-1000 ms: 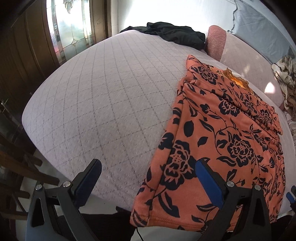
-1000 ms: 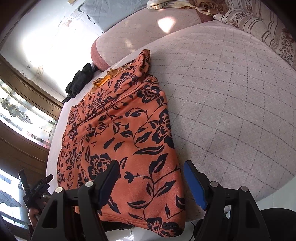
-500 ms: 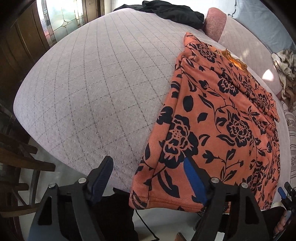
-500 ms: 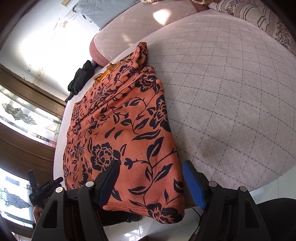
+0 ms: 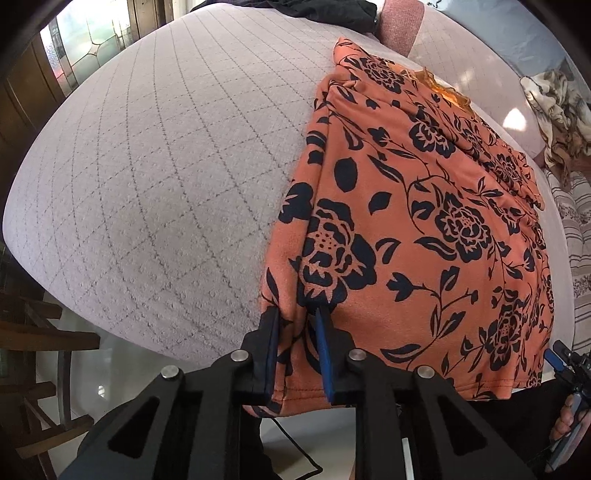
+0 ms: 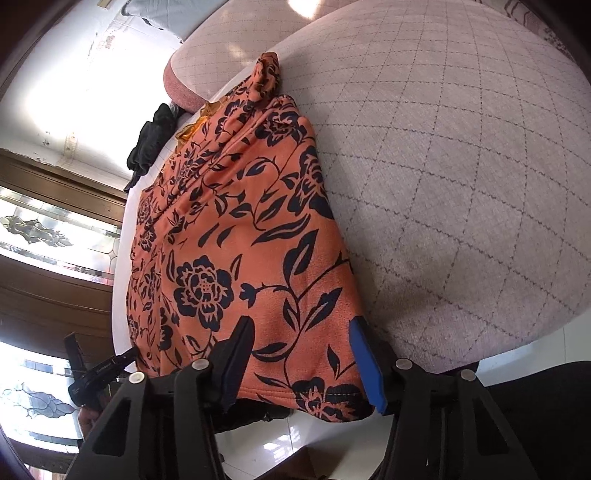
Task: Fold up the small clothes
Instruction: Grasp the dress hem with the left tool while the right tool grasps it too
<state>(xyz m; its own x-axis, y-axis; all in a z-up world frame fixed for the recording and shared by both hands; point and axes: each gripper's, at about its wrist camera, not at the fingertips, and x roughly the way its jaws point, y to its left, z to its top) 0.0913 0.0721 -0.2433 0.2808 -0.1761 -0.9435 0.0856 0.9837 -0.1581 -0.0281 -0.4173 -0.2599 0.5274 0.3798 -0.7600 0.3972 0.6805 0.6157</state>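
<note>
An orange garment with black flowers [image 5: 424, 229] lies lengthwise on the quilted grey bed, its hem hanging over the near edge; it also shows in the right wrist view [image 6: 236, 251]. My left gripper [image 5: 297, 321] is shut on the hem's left corner, with cloth bunched between the pads. My right gripper [image 6: 301, 332] is open, its fingers astride the hem's right corner, the blue pad [image 6: 364, 354] at the garment's right edge. The right gripper appears at the lower right of the left wrist view [image 5: 565, 365].
The quilted bed cover [image 5: 166, 166] stretches left of the garment and right of it [image 6: 461, 184]. A black garment [image 5: 325, 11] lies at the far edge by a pink bolster [image 5: 399, 26]. Patterned bedding [image 5: 554, 110] sits far right. Wooden furniture [image 5: 37, 332] stands left.
My left gripper moved in onto the hem's left corner and shut on it. My right gripper came closer to the hem's right corner and stays open.
</note>
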